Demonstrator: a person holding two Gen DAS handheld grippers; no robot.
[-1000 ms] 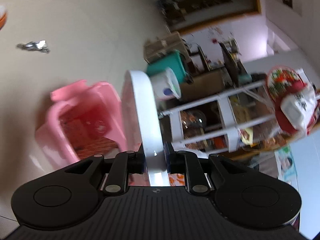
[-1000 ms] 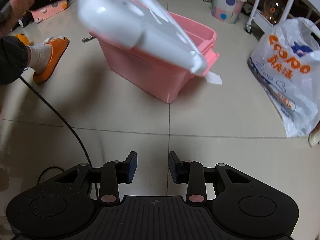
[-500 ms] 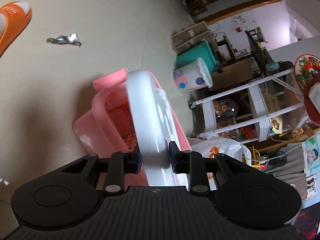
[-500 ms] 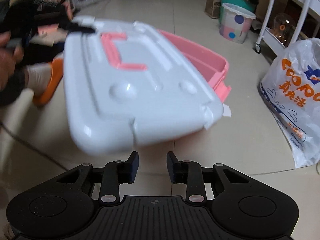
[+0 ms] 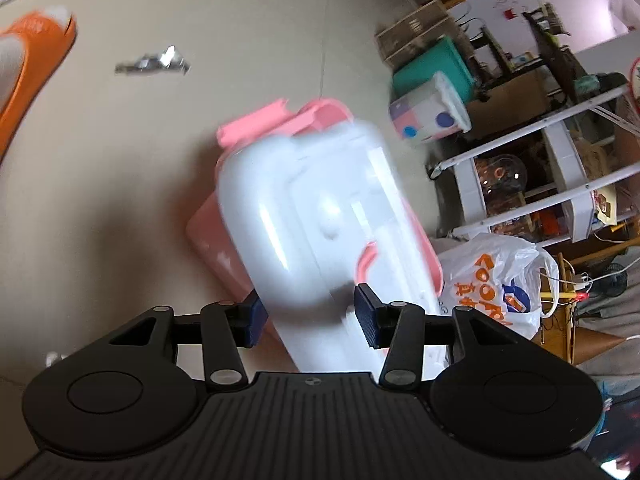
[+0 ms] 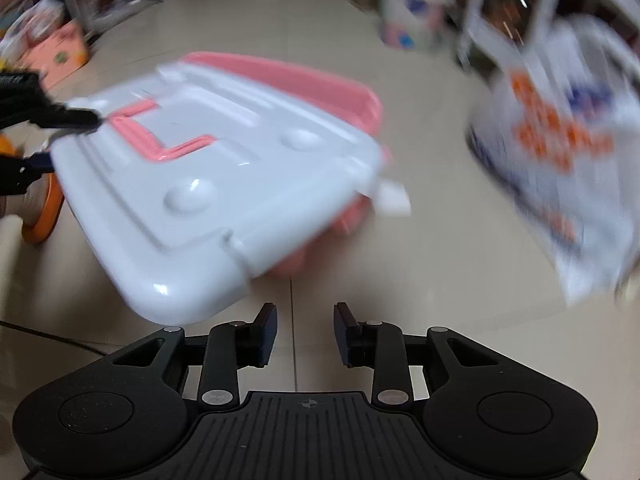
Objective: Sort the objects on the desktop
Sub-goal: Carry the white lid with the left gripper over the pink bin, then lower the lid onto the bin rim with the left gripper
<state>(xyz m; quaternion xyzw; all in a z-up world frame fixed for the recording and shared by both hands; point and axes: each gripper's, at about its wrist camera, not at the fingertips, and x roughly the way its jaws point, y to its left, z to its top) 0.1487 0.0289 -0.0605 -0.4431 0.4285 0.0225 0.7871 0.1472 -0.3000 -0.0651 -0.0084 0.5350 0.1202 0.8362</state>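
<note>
The white lid (image 5: 320,216) sits on the pink bin (image 5: 212,236) — its edge between the left claw's (image 5: 308,316) parted fingers, contact unclear; the right claw (image 6: 306,334) hangs open and empty just beside the lid's near corner.

One white lid (image 5: 320,216), one pink bin (image 6: 320,80), one plastic bag (image 5: 492,280), two claws (image 6: 306,334)

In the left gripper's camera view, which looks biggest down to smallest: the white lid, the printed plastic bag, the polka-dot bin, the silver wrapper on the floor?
1. White lid, though it is nearest the camera, which inflates it.
2. Printed plastic bag.
3. Polka-dot bin, farther off, so its true size is unsure.
4. Silver wrapper.
</note>
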